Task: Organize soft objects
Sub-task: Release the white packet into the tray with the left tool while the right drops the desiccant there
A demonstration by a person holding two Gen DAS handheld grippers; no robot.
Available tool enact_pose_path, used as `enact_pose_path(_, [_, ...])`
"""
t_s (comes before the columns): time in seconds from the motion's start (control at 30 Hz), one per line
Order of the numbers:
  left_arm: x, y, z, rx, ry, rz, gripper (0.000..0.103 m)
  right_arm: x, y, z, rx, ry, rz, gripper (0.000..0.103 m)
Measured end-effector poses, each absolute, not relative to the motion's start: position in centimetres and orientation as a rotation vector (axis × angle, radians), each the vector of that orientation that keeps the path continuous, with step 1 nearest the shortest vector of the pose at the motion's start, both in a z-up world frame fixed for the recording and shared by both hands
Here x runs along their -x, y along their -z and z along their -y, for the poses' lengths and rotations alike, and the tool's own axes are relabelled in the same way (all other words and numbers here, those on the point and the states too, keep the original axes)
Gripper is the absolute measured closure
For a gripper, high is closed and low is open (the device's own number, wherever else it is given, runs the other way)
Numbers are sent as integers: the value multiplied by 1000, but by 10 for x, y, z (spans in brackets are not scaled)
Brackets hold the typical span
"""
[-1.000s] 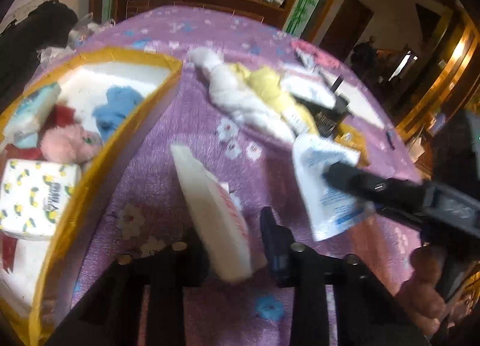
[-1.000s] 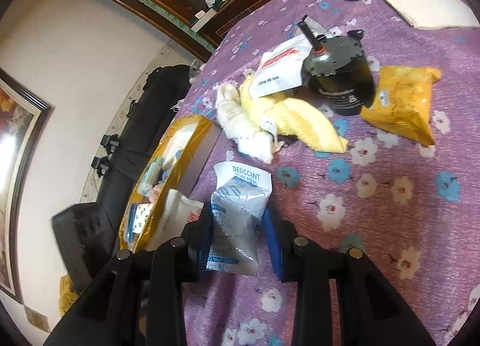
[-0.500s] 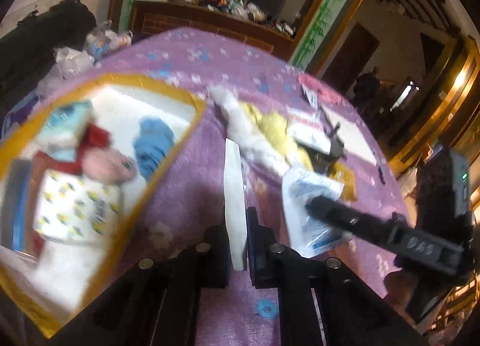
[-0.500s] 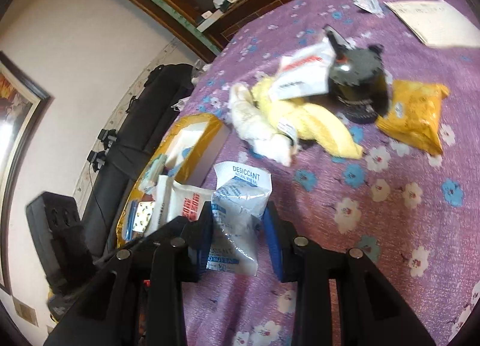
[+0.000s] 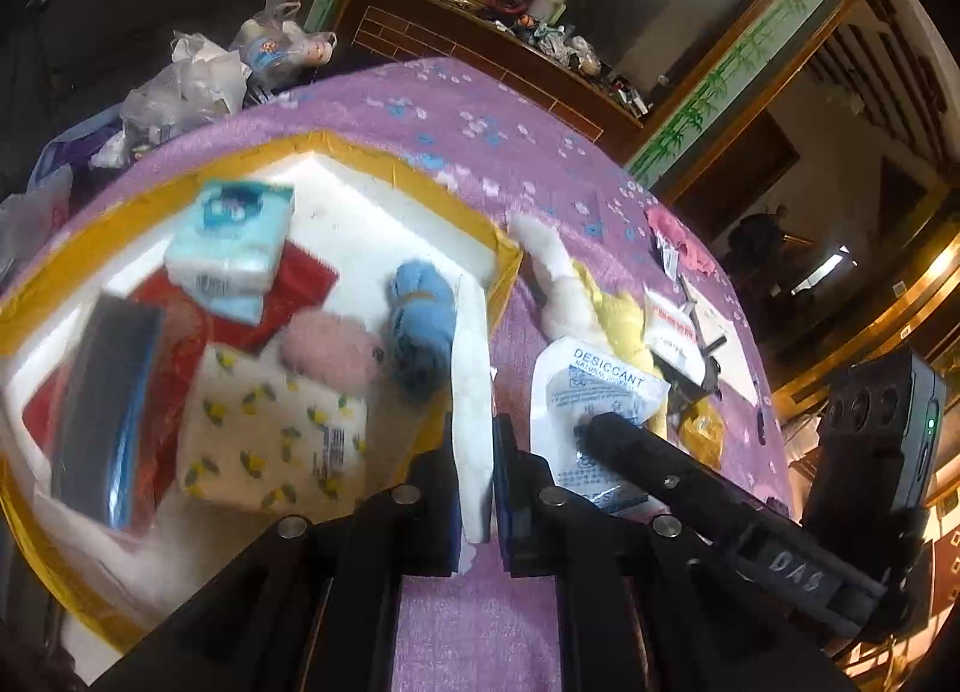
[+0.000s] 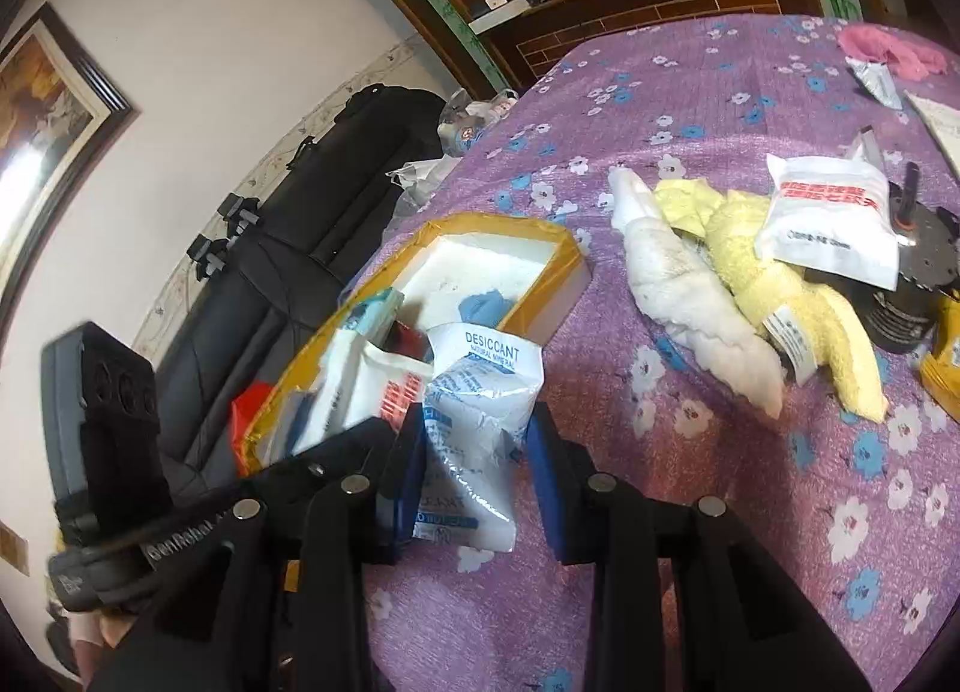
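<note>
My left gripper is shut on a flat white packet with red print, held edge-on above the near right rim of the yellow-edged white box. The packet also shows in the right wrist view. My right gripper is shut on a white desiccant bag and holds it beside the box, above the purple cloth. The bag shows in the left wrist view. The box holds tissue packs, a pink plush and a blue cloth.
A white towel, a yellow towel, a white pouch, a black round device and a yellow packet lie on the purple flowered tablecloth. A black sofa stands past the table's left edge.
My left gripper closed on the white packet, lifted it and carried it left to the box rim. My right gripper rose with the desiccant bag and moved toward the box.
</note>
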State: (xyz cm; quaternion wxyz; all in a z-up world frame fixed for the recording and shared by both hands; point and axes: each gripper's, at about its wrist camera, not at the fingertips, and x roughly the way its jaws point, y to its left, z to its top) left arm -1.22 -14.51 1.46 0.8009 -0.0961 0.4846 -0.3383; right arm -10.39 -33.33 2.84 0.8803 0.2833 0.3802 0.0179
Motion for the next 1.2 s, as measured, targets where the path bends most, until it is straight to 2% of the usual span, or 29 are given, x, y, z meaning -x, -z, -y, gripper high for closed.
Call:
enact_pose_path(0.17, [18, -9, 148, 193, 699, -1015, 96, 108, -17, 335, -585, -28, -811, 71])
enact_pose_path(0.47, [11, -43, 130, 262, 628, -804, 96, 78, -34, 331, -562, -104, -687, 71])
enact_pose_path(0.67, [-20, -16, 129, 226, 546, -883, 94, 48, -21, 318, -541, -134, -740, 70])
enact_pose_path(0.7, [-22, -13, 127, 234, 533, -890, 92, 42, -17, 315, -533, -137, -762, 69])
enact_pose_path(0.77, [-24, -9, 125, 255, 531, -915, 70, 39, -14, 316, -538, -134, -769, 65])
enact_pose_path(0.8, [-24, -9, 122, 259, 511, -914, 63, 39, -14, 318, -547, -132, -764, 59])
enact_pose_path(0.83, [-23, -9, 119, 267, 490, -907, 48, 40, -14, 321, -561, -130, -762, 55])
enact_pose_path(0.87, [-23, -9, 115, 285, 481, -902, 36, 42, -15, 326, -586, -129, -753, 44])
enact_pose_path(0.9, [-22, -10, 112, 305, 483, -898, 31, 45, -15, 331, -611, -135, -735, 38])
enact_pose_path(0.93, [-21, -11, 110, 313, 481, -896, 24, 47, -17, 334, -619, -138, -728, 38])
enact_pose_path(1.2, [9, -10, 98, 359, 524, -900, 23, 103, -22, 331, -604, -107, -683, 38])
